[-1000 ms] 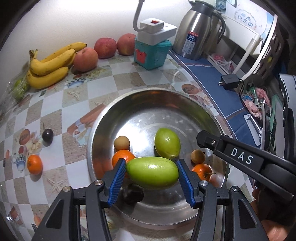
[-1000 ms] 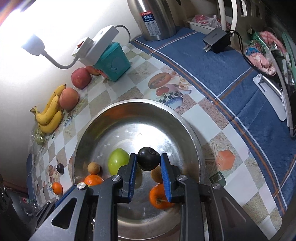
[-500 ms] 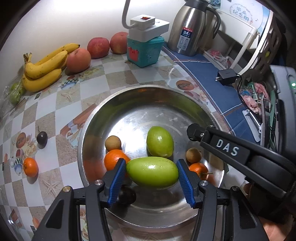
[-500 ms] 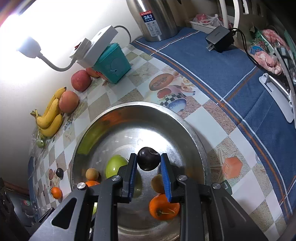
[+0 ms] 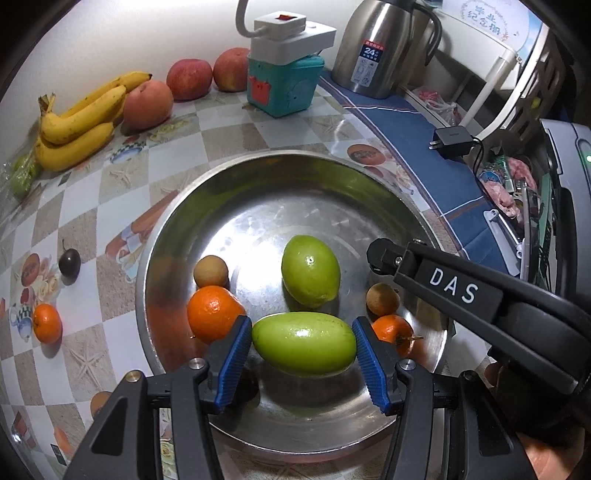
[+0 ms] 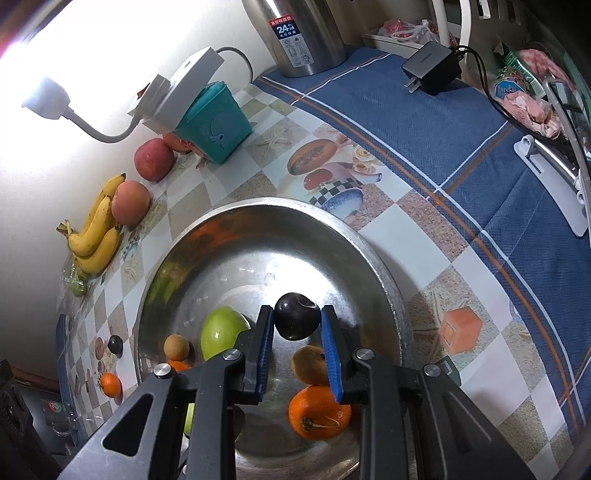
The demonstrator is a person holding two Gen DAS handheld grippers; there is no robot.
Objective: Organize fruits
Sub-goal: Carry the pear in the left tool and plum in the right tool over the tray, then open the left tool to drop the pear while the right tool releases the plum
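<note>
Tablecloth (image 6: 517,206); lamp (image 6: 44,98) only in right view.

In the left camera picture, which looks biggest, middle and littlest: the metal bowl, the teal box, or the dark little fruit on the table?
1. Metal bowl, by far the biggest.
2. Teal box.
3. Dark fruit, the littlest.
The box sits farther from the camera, so it may look smaller than it is.

White letters "DAS" on the black right gripper arm (image 5: 450,286). Steel thermos (image 6: 303,33) label shows "24" on red. Other print there too small.
</note>
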